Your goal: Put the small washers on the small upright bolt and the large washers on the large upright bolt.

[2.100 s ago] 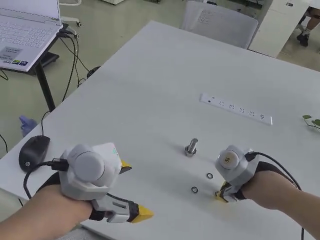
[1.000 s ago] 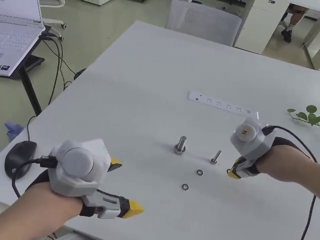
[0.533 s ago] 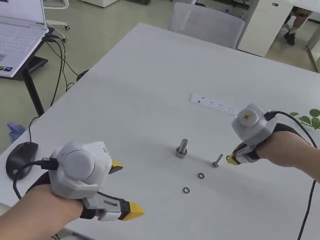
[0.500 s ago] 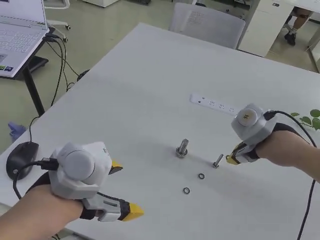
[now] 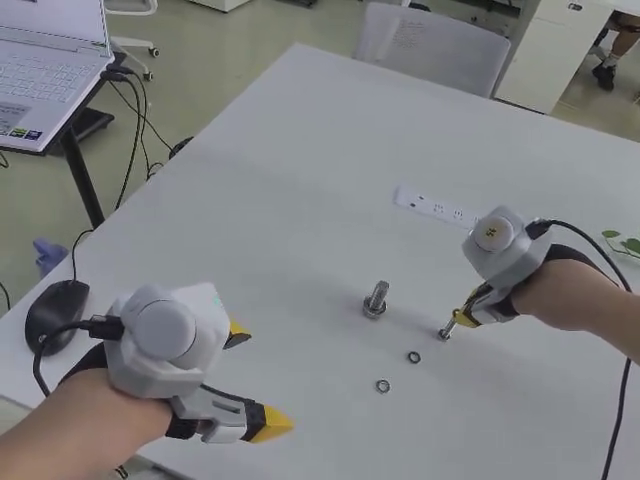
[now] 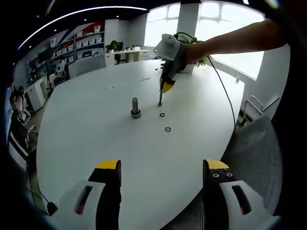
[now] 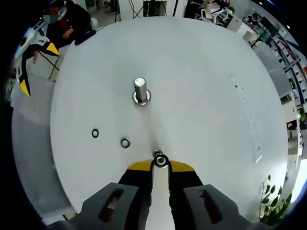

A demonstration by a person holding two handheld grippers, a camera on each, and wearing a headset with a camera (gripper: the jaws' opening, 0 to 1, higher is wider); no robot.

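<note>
Worktop [image 5: 300,180]: white, broad, mostly bare. An open laptop [image 5: 50,60] sits on a stand off its far left corner. A grey chair [image 5: 430,40] is at the far edge.

White power strip [image 5: 440,208] lies flat, beyond the bolts.

Left gripper [image 5: 258,380]: held low over the near edge, well apart from the parts. Its fingers [image 6: 108,165] are spread wide with nothing between them.

Right gripper [image 5: 465,318]: pointed down at the worktop. Its fingers [image 7: 139,166] are pressed close, pinching the small bolt [image 5: 445,330] at its upper end.

Black mouse [image 5: 55,310] at the near left corner.

Large bolt [image 5: 376,299]: upright on its head, standing free, left of the small bolt.

Small bolt: roughly upright, lower end on the worktop, near the large bolt but apart from it.

First washer [image 5: 414,357]: flat, just in front of the small bolt, not touching. Second washer [image 5: 382,385]: flat, a little nearer the person. No washers show on either bolt.
</note>
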